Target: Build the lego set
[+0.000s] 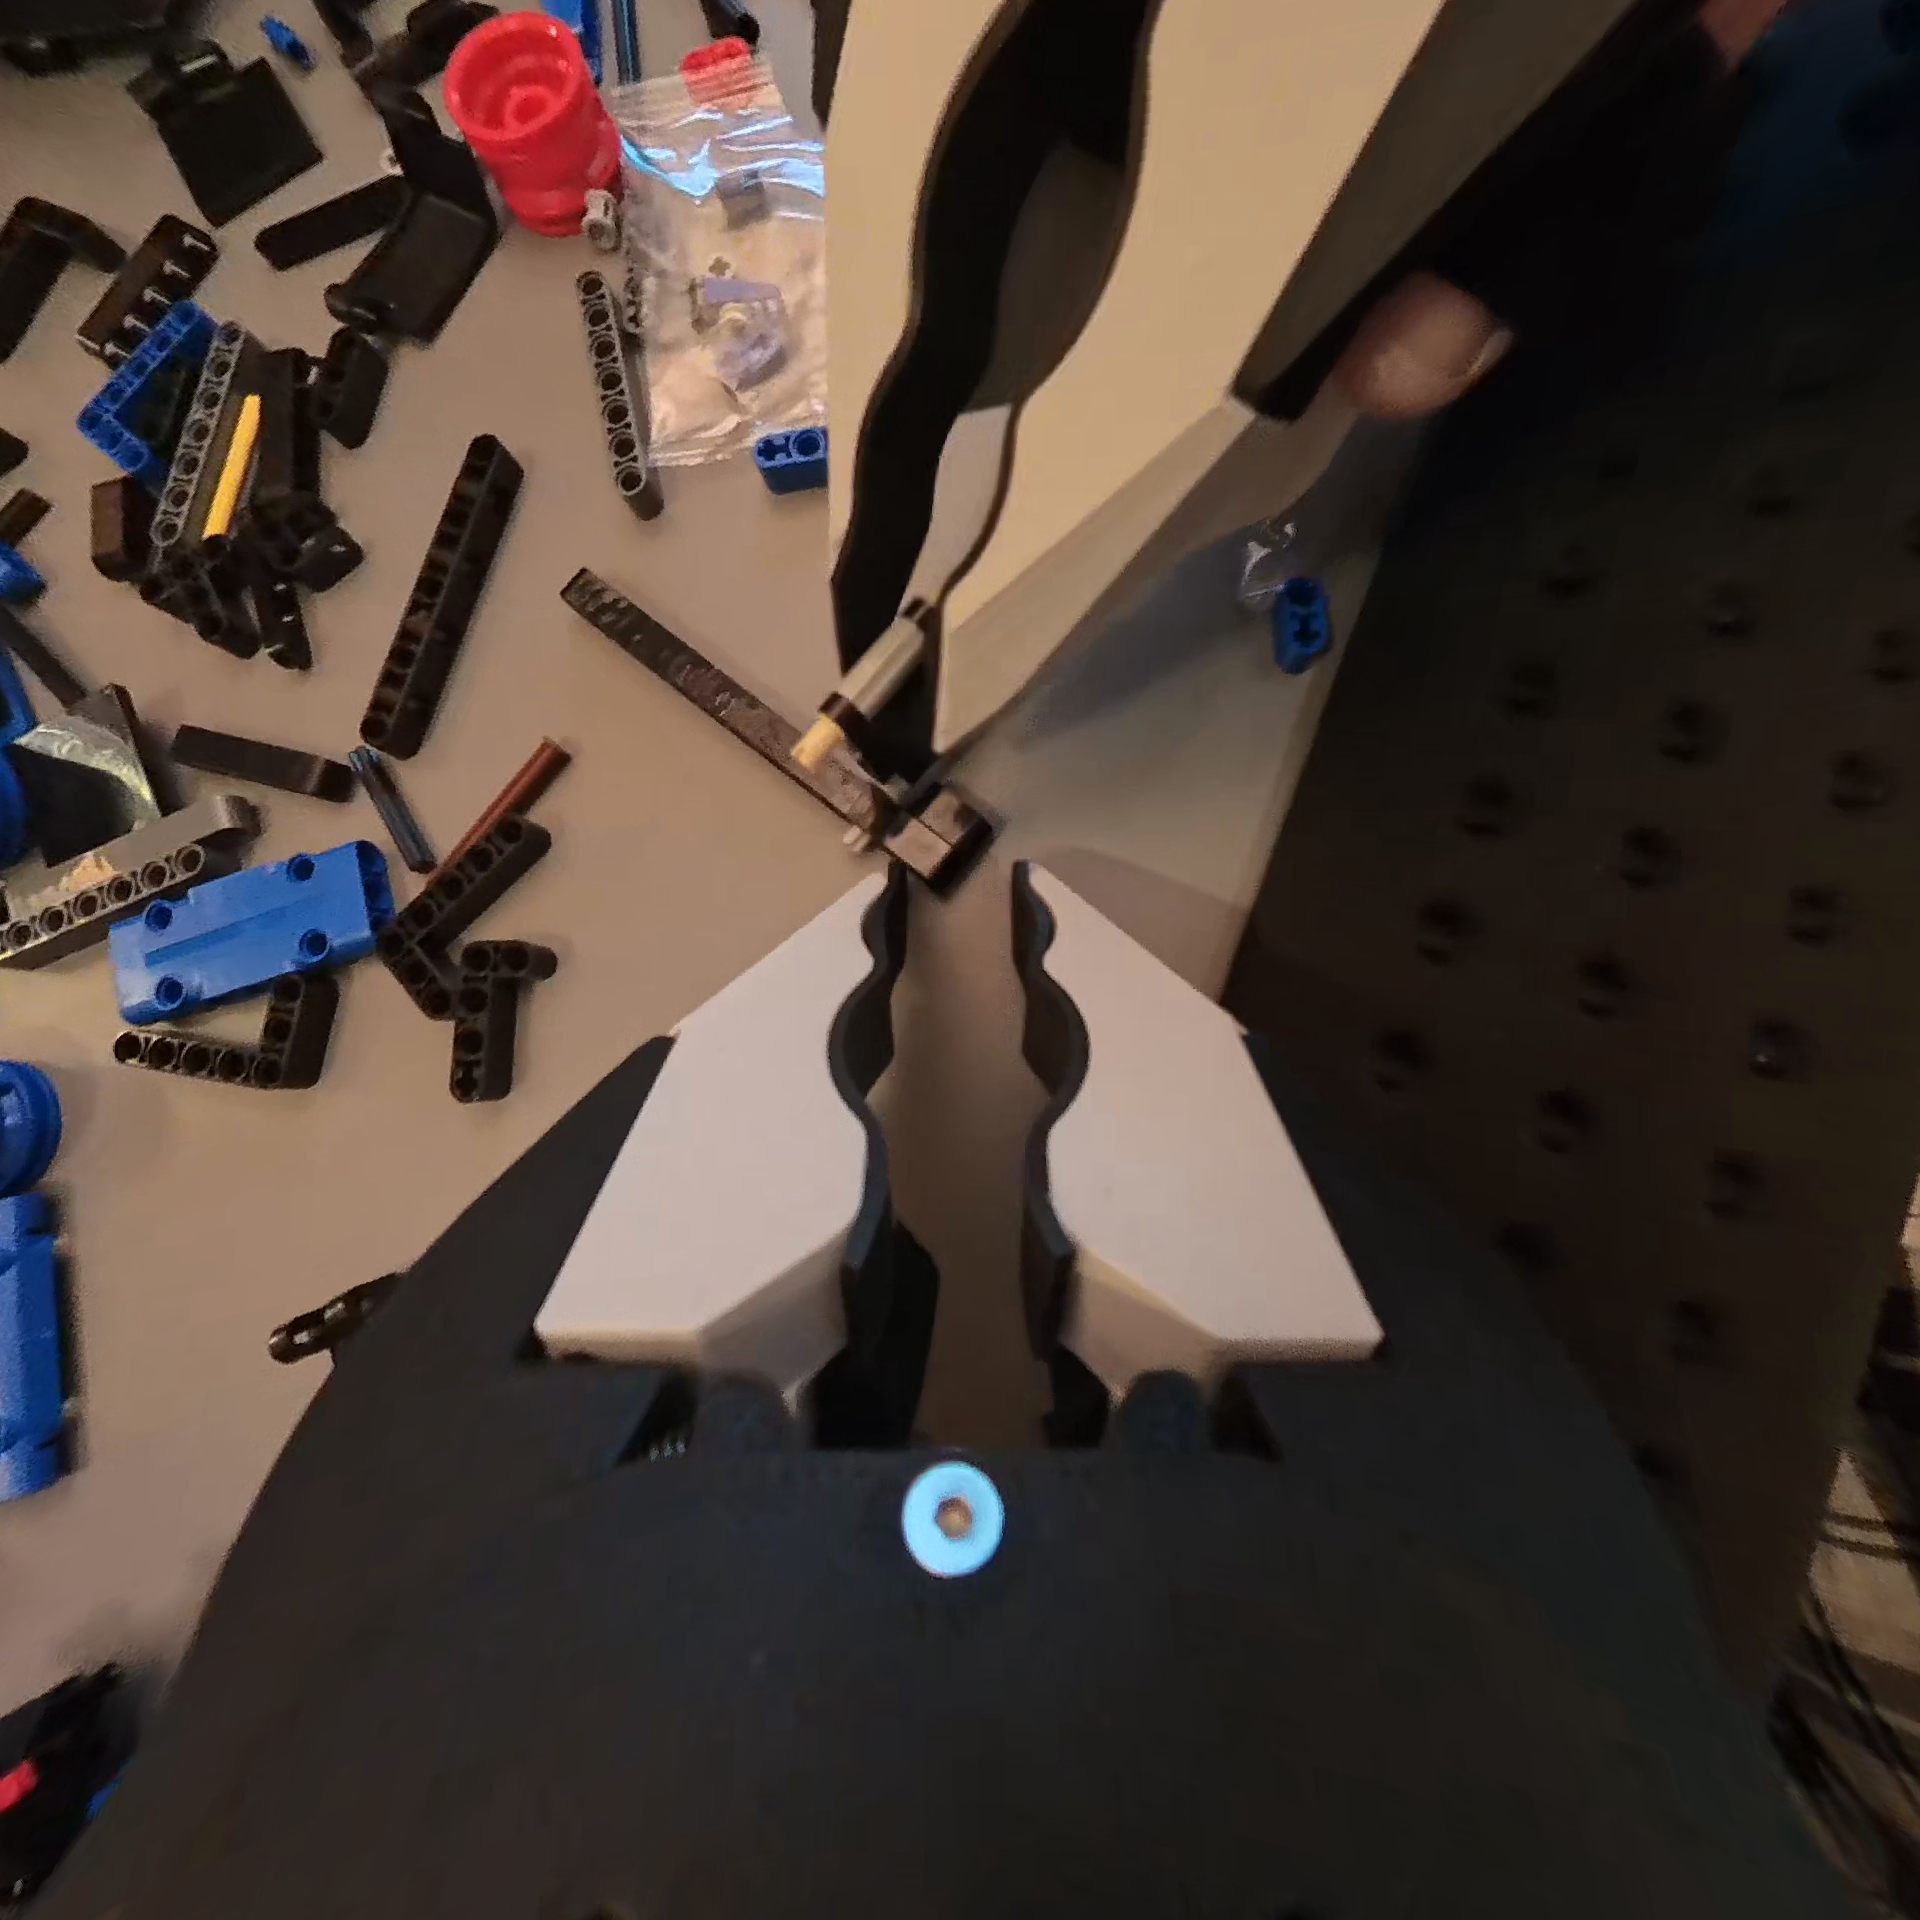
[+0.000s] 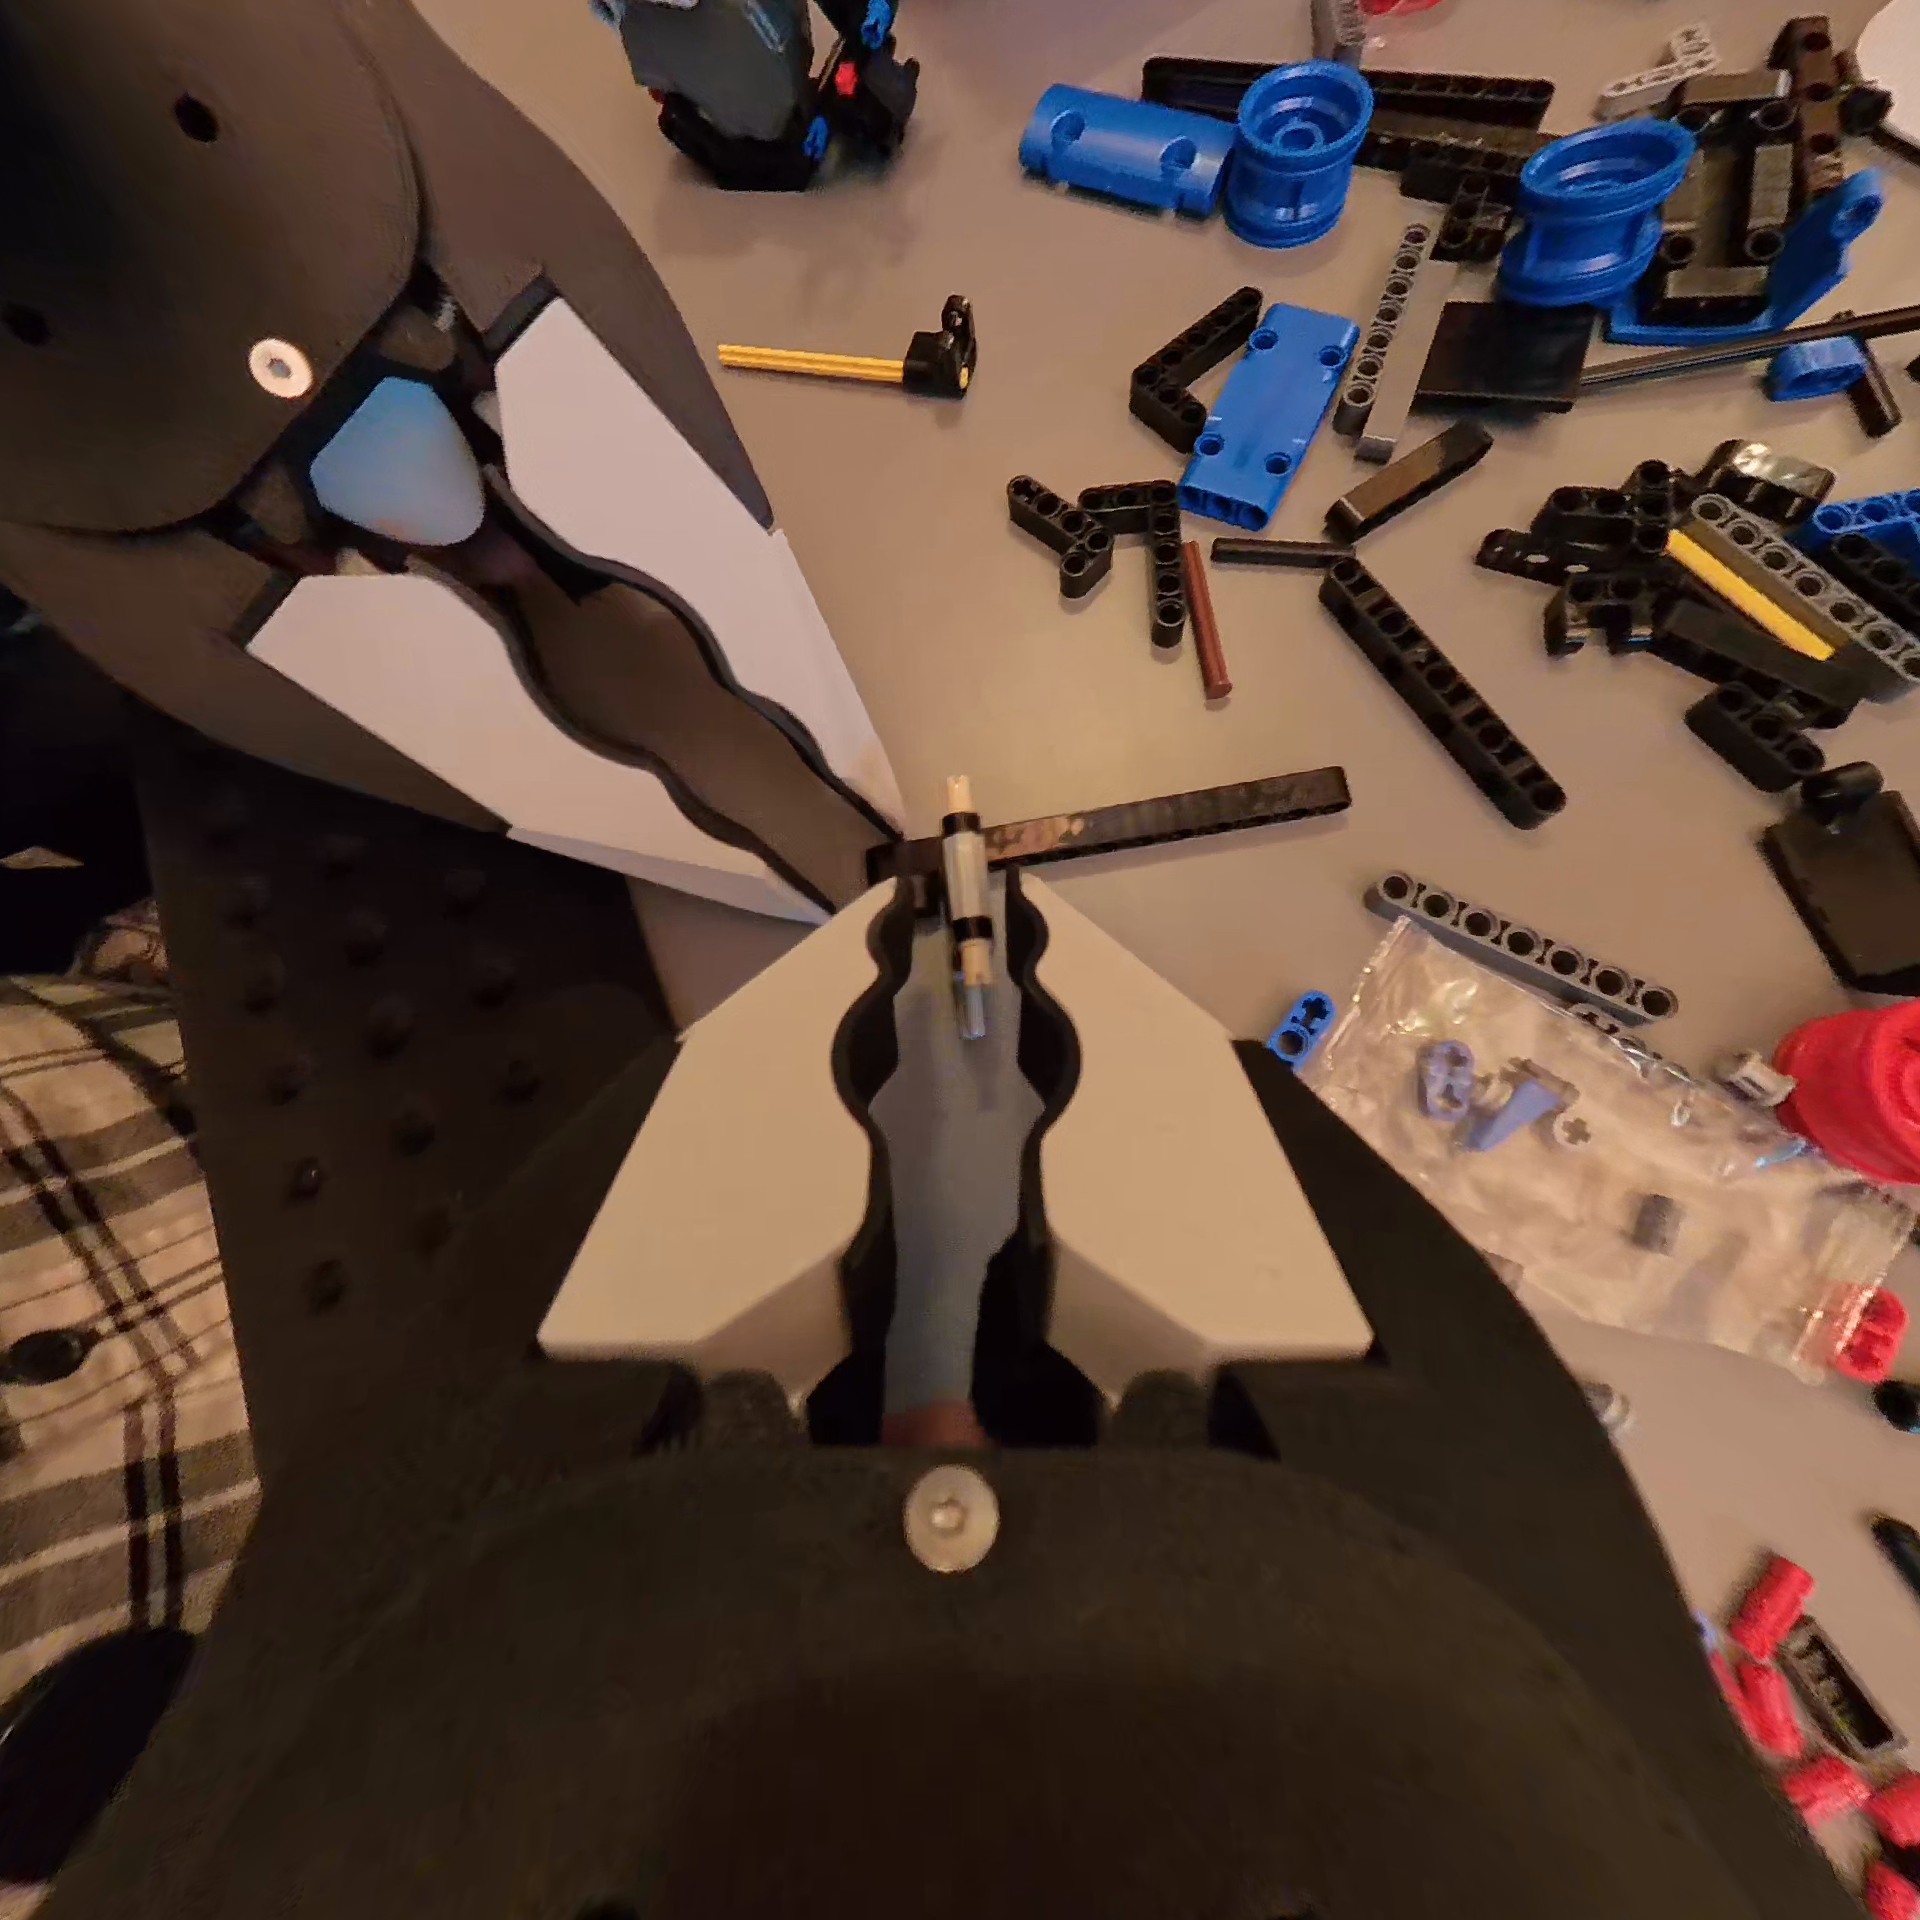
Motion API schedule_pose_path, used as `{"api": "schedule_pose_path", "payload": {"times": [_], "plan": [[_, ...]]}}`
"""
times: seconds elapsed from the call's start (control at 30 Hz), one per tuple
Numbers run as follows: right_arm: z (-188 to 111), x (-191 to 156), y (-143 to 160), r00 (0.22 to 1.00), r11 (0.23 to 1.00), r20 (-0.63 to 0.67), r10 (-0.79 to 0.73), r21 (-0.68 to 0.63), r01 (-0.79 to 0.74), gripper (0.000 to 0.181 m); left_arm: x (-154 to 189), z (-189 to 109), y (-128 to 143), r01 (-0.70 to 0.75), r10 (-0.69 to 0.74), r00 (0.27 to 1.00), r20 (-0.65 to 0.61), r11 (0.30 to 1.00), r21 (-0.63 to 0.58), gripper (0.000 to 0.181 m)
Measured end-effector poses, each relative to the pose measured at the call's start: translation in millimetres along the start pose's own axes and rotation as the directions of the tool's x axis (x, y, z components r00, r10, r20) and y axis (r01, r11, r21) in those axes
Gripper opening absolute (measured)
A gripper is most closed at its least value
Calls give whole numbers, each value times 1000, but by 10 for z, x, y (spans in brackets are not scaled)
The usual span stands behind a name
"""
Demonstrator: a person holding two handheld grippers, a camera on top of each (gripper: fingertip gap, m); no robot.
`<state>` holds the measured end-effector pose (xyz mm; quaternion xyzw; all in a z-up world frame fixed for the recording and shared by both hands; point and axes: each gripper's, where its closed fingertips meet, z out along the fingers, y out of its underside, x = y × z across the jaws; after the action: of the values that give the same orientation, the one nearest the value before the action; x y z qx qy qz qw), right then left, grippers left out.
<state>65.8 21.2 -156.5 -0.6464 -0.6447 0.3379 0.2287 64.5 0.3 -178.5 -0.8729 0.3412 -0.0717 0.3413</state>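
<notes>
While the left gripper (image 1: 954, 883) pinches one end of a long black plastic beam (image 1: 717, 694) above the grey table (image 1: 644, 1039), the right gripper (image 2: 961, 914) clamps a grey-and-tan pin (image 2: 964, 883) against it.

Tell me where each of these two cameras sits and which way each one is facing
Left wrist view: on the left gripper, looking down its fingers at the long black beam; the right gripper and a thumb show.
Right wrist view: on the right gripper, looking down at the grey pin assembly; the left gripper enters from the left.
Shared: beam, pin assembly, blue panel, plastic bag.
</notes>
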Motion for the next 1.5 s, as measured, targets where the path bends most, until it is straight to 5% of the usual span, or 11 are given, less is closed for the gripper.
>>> {"api": "schedule_pose_path", "payload": {"times": [0.6, 0.83, 1.23, 1.5], "plan": [[-54, 105, 336, 985, 975, 24, -173, -139, 175, 17, -166, -1, -19, -187, 186, 982, -22, 982, -31, 28], [-122, 93, 377, 946, 934, 45, -320, -155, 323, 39, -151, 9, -12, -215, 213, 975, -57, 976, -31, 28], [-36, -20, 188, 743, 735, 87, -663, -108, 669, 51, -113, 5, 2, -158, 157, 985, -74, 987, -3, 25], [39, -36, 150, 720, 723, 152, -677, -49, 690, 49, -95, 13, 0, -160, 158, 982, -106, 987, -8, 21]]}}
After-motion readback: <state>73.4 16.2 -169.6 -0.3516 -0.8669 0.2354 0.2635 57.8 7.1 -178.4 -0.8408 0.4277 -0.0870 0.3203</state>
